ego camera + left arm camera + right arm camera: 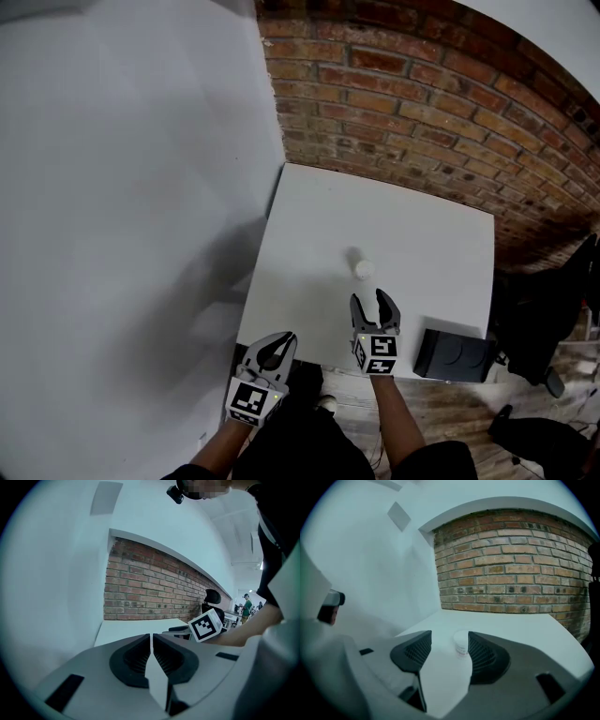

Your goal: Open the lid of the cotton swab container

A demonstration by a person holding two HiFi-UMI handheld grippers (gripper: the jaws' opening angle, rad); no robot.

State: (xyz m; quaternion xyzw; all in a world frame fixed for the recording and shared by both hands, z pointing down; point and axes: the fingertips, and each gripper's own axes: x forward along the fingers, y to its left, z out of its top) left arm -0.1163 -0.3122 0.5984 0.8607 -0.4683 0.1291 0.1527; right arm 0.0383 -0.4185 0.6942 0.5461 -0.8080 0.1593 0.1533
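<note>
A small white cotton swab container (363, 269) stands upright on the white table (309, 234), lid on. In the right gripper view the container (461, 643) shows ahead, just beyond the jaws and nearer the right one. My right gripper (375, 302) hovers over the table's near part, a short way in front of the container, jaws open with nothing between them. My left gripper (274, 352) is at the table's near left corner, jaws shut on nothing. In the left gripper view the left gripper (151, 645) is closed and the right gripper's marker cube (206, 625) shows ahead.
A black box (454, 355) sits at the table's near right corner. A brick wall (450, 103) runs behind the table and a plain white wall (122, 187) on the left. A black office chair (211, 597) and dark things on the wooden floor (553, 356) lie to the right.
</note>
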